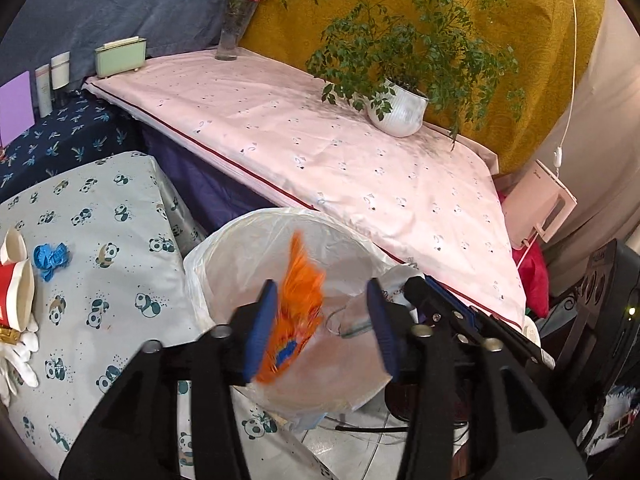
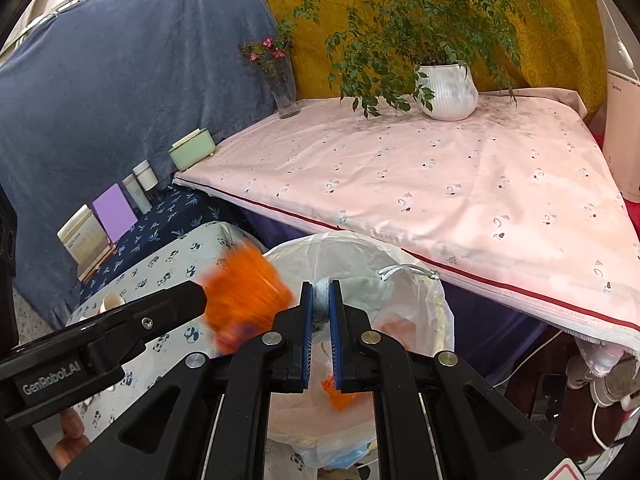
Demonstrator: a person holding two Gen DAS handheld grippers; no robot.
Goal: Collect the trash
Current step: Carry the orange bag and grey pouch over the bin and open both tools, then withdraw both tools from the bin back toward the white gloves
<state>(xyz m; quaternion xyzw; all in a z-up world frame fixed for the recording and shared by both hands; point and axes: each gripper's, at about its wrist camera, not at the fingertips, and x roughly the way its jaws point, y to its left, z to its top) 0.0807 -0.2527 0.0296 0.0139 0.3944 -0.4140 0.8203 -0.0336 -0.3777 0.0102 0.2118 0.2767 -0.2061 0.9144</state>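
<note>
A white bin bag (image 1: 280, 264) stands open between the panda-print table (image 1: 100, 240) on the left and the pink-covered table (image 1: 320, 152) on the far right. The pink cloth's red-trimmed edge overhangs the bag's far rim. On that table stand a potted plant (image 1: 400, 108), a glass vase of flowers (image 1: 232, 36) and a green box (image 1: 120, 58), all well apart from the bag.

The left gripper (image 1: 324, 324) hangs over the bag's mouth with its blue pads apart. An orange wrapper (image 1: 298, 312) lies blurred between them, against the left pad and clear of the right one; its long axis runs from near to far, its pointed end toward the bag's far rim. The right gripper (image 2: 321, 320) is pinched nearly closed on a grey-white wad (image 2: 320, 300), also above the bag.

Only the left wrist view shows what remains on the panda table: a crumpled blue scrap (image 1: 50, 258), a red-and-white paper cup (image 1: 16, 292) lying on its side, and a white glove (image 1: 20, 356) at the near left edge. Only the right wrist view shows the bag's drawstring (image 2: 404, 272) at its far rim, an orange scrap (image 2: 340, 394) inside the bag, and a purple card (image 2: 114, 212) standing on the dark blue cloth.
</note>
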